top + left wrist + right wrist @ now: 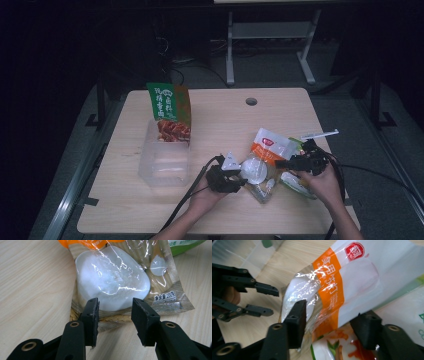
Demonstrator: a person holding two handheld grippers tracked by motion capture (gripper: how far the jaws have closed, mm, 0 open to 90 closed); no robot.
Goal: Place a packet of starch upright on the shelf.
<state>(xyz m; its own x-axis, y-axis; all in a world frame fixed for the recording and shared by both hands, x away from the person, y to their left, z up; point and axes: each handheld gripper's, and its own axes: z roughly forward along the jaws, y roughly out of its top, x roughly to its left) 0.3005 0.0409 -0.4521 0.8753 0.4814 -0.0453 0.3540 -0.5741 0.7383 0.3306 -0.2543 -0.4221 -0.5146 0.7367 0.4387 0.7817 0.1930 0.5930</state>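
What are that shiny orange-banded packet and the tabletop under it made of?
The packet looks like thin glossy plastic film: it crinkles, throws bright glare, and its clear part shows white contents. The table looks like pale wood-grain laminate or wood, matt finish; I cannot tell which.

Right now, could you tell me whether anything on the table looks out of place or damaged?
Nothing looks spilled or torn. The orange-banded pouch lies askew on other packets, and the green bag leans in the clear bin.
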